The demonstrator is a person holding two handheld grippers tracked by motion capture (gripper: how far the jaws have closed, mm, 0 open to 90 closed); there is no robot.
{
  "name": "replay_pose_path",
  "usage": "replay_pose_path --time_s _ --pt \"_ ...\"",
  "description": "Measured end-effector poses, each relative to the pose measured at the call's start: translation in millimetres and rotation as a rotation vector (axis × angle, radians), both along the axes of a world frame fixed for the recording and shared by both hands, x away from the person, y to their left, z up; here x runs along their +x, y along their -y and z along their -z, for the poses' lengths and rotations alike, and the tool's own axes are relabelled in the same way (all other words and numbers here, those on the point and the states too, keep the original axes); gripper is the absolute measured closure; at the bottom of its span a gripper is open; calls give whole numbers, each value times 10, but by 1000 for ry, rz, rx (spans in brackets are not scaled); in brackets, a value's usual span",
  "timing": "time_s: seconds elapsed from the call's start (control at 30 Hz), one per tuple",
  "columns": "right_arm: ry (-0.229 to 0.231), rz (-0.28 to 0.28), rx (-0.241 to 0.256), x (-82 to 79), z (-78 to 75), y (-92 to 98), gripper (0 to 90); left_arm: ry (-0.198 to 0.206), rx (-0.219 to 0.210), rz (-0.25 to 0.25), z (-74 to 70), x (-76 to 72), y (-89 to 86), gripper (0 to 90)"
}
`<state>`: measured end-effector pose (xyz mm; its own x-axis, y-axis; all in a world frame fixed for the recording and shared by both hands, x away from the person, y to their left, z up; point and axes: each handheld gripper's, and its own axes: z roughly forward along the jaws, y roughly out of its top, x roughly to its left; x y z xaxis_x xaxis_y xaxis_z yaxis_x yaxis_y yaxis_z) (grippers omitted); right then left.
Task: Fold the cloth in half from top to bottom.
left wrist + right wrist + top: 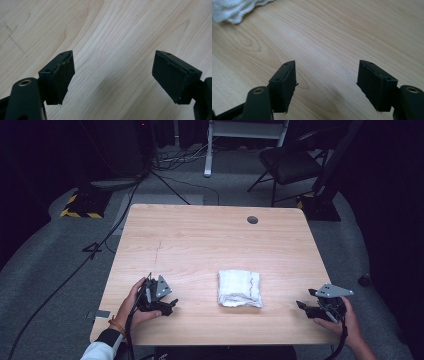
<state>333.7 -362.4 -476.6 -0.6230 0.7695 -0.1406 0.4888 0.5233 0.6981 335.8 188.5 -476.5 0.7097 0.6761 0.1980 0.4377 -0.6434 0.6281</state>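
A folded white towel [240,288] lies on the light wooden table [215,240], near the front and a little right of the middle. My left gripper [171,304] rests low over the table to the towel's left, open, with bare wood between its jaws [112,75]. On the towel's right, by the table's front right corner, my right gripper [306,299] is open too, nothing between its jaws [325,85]. The right gripper view catches a corner of the towel [234,8] at its top left.
A round cable hole [252,220] sits near the table's far edge. Beyond the table stand a black folding chair [290,162], a white frame leg [208,150] and a yellow-and-black striped base [80,207], with cables across the grey floor.
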Motion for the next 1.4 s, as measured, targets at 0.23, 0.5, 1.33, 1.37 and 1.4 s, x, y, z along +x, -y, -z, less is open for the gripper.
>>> replay_pose_path --time_s 0.23,0.5,1.33,1.37,1.4 --pt "-35 65 57 32 97 172 277 -21 -61 -64 80 20 -290 197" --pt "-62 120 113 63 223 307 241 -64 -95 -112 190 48 -525 194" --pt "-31 153 142 65 269 328 208 -87 -205 -145 274 18 -652 177" --pt "-31 153 142 65 269 328 208 -87 -204 -145 274 18 -652 178" --pt "-33 151 143 67 269 329 207 -88 -205 -145 274 19 -652 177"
